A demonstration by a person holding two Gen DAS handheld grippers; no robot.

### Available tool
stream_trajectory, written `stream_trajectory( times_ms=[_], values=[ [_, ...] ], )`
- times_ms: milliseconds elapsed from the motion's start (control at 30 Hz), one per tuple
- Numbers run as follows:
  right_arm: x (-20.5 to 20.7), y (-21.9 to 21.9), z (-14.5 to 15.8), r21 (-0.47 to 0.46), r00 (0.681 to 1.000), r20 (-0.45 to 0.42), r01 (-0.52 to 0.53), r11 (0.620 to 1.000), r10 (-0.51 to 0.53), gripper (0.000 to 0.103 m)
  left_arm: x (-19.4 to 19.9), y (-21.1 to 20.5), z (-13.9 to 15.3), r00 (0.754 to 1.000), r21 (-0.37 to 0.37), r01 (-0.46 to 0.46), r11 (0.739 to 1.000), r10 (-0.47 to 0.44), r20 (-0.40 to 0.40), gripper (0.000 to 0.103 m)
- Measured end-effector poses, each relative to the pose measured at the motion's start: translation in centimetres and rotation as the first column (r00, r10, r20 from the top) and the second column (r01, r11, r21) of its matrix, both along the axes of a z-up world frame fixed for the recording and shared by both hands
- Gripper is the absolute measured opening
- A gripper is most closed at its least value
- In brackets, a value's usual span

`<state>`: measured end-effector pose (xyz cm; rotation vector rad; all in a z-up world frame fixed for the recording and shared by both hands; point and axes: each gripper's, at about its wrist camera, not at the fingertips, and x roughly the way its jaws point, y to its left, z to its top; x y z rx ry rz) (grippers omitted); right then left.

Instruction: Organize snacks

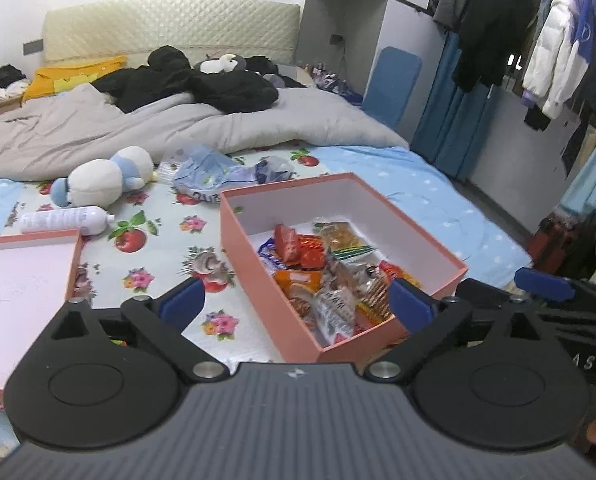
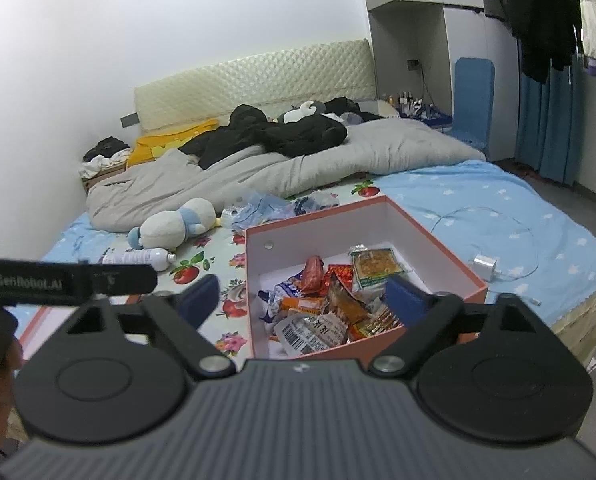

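- A salmon-pink cardboard box (image 1: 258, 264) with a white inside sits open on the flower-printed bed sheet (image 1: 158, 240); it holds a loose heap of wrapped snack packets (image 1: 322, 276) in red, orange, green and clear film (they lie toward its near end, the far end bare).
- The left gripper (image 1: 296, 300) hovers over the box's near left wall, its blue-padded jaws spread wide with nothing gripped: one finger over the sheet, the other over the packets.
- The right gripper (image 2: 302, 300) hangs likewise above the box's near corner, jaws far apart and empty.
- To the left lies the matching pink lid (image 1: 22, 292), inner side up.
- Beyond the box are crumpled clear plastic wrapping (image 1: 218, 172), a white-and-blue plush toy (image 1: 106, 176) and a white bottle (image 1: 66, 220) on its side.
- A white charger plug (image 2: 485, 265) with its cable lies right of the box on the star-patterned blue cover.
- Farther back a grey quilt (image 1: 138, 128) is bunched up under dark clothing, possibly jackets.
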<state>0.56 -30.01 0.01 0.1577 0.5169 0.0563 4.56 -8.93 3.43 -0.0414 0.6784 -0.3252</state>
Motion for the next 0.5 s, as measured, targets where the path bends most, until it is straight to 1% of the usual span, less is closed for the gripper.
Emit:
stream_trajectory(
  times_ms=[200, 500],
  values=[
    [0.5, -0.2, -1.3, 0.02, 0.998, -0.057, 0.015, 1.0, -0.014, 0.093, 0.2, -0.1, -0.7, 1.0, 0.009, -0.019, 1.0, 0.019, -0.024, 0.101],
    [0.6, -0.3, -2.0, 0.025, 0.996, -0.082, 0.032, 0.999, -0.029, 0.093, 0.6, -0.2, -1.3, 0.998, 0.031, -0.045, 0.998, 0.046, -0.029, 0.101]
  ],
)
